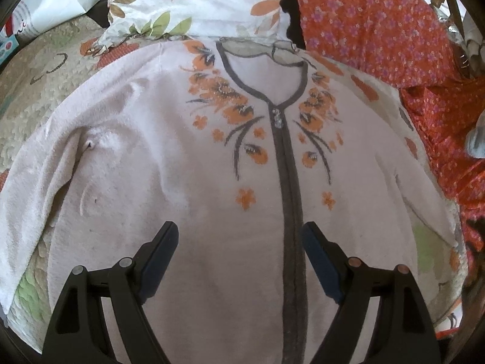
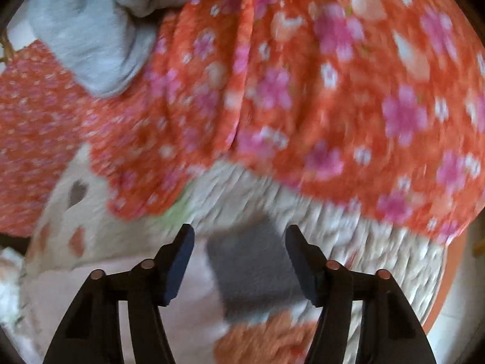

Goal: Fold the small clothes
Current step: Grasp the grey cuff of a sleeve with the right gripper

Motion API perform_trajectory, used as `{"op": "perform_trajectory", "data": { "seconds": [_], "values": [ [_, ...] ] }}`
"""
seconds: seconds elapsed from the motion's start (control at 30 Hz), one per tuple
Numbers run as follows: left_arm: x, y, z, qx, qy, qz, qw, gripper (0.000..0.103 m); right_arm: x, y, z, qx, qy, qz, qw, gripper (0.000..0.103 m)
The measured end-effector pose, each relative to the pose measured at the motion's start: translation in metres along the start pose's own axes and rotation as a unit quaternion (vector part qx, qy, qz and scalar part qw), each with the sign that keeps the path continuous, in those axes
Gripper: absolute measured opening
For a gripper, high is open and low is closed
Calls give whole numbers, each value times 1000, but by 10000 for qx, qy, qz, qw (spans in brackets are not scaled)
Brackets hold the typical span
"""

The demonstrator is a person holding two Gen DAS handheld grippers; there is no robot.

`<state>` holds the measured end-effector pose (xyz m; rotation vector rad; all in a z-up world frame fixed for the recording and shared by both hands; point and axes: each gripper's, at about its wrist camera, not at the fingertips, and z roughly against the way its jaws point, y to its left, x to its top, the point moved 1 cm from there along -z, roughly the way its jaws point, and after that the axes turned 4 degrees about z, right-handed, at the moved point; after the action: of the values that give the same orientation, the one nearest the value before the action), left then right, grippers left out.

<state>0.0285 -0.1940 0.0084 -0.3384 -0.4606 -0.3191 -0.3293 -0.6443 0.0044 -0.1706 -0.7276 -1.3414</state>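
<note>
My left gripper (image 1: 239, 236) hangs with its fingers spread wide and nothing between them, just above the lower front of the pale pink cardigan (image 1: 188, 200). The garment lies spread face up beneath me, and its grey placket (image 1: 289, 212) runs away from me just inside my right-hand finger, up to a few small clear buttons (image 1: 278, 118) at the base of the V neck. Orange flowers with dark stems sit on both sides of that neckline, ahead of my fingertips. To my left one sleeve (image 1: 33, 182) is folded down along the body over a quilted bedspread (image 1: 27, 91). Straight ahead, past the collar, lies a white floral pillow (image 1: 194, 3), and off to my right an orange-red fabric with small pink blossoms (image 1: 379, 27) is bunched against the cardigan's far edge. My right gripper (image 2: 239, 236) is likewise parted and holds nothing; its view is blurred. Between its fingers I see a grey cuff-like band (image 2: 251, 267) of pink fleece lying on the quilt. Ahead of it the red blossom fabric fills most of the view, and up to my left a grey cloth (image 2: 91, 39) rests on it.
</note>
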Motion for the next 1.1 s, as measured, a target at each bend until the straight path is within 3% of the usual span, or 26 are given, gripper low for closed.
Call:
{"op": "perform_trajectory", "data": {
  "seconds": [0.13,0.3,0.43,0.5,0.6,0.77,0.8,0.83,0.87,0.9,1.0,1.1],
  "values": [
    [3,5,6,35,-98,59,9999,83,-29,-21,-3,489,589,-518,9957,74],
    [8,22,10,116,-132,290,9994,83,-42,-10,2,287,482,-336,9979,76],
    [11,37,15,187,-185,458,9986,83,-52,-12,6,1155,745,-1004,9854,76],
    [12,42,15,168,-153,526,9984,83,-62,-13,7,1339,914,-1121,9804,76],
    [12,45,15,74,-77,583,9982,83,-77,-11,7,1316,835,-1054,9821,76],
    [13,48,20,59,-147,610,9980,83,-47,7,-11,669,232,-554,9960,75],
    [14,51,21,77,-175,653,9977,83,-43,10,-14,516,131,-459,9975,73],
    [15,58,24,104,-225,756,9968,83,-41,16,-14,229,41,-217,9995,57],
    [16,64,26,119,-266,842,9960,83,-40,22,-15,72,25,-16,10000,24],
    [17,72,29,139,-320,943,9949,83,-40,27,-16,12,39,165,9999,10],
    [20,103,44,331,-621,1259,9895,83,-42,52,-7,-82,-57,635,9979,6],
    [19,129,58,538,-908,1523,9827,83,-48,97,24,393,-248,1229,9913,6]
  ]
}}
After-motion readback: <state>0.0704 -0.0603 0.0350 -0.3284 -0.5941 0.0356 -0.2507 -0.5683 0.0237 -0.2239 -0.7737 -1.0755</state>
